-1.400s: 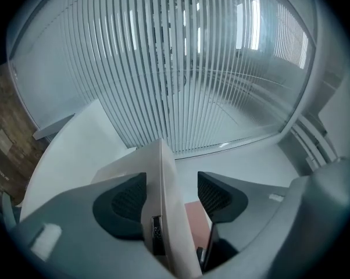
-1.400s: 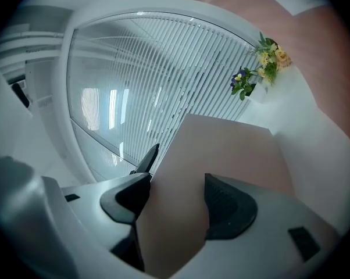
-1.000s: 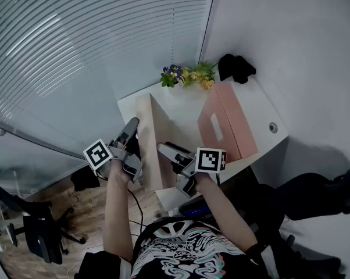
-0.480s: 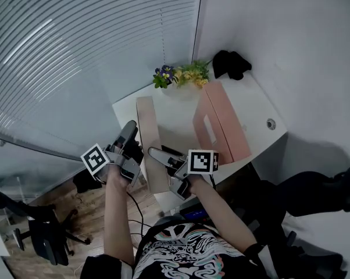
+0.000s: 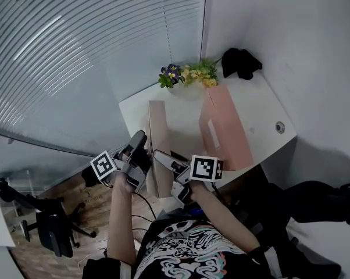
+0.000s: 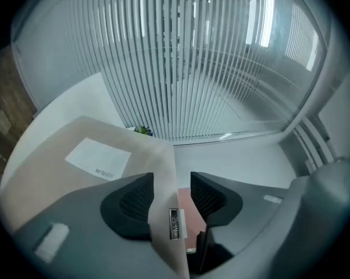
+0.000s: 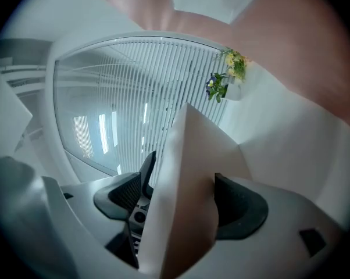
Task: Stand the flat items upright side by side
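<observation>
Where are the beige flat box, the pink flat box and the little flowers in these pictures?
beige flat box [image 5: 157, 127]: head view, on the middle of its tan face.
pink flat box [image 5: 233, 129]: head view, on the middle of its pink face.
flowers [image 5: 188, 74]: head view, on the middle of the bunch.

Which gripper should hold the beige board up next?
Probably the left gripper: it has just been closing round the beige board; the right gripper, also astride it, has just been opening.

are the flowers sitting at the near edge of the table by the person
No, the flowers sit at the far edge of the table, next to the blinds.
</observation>
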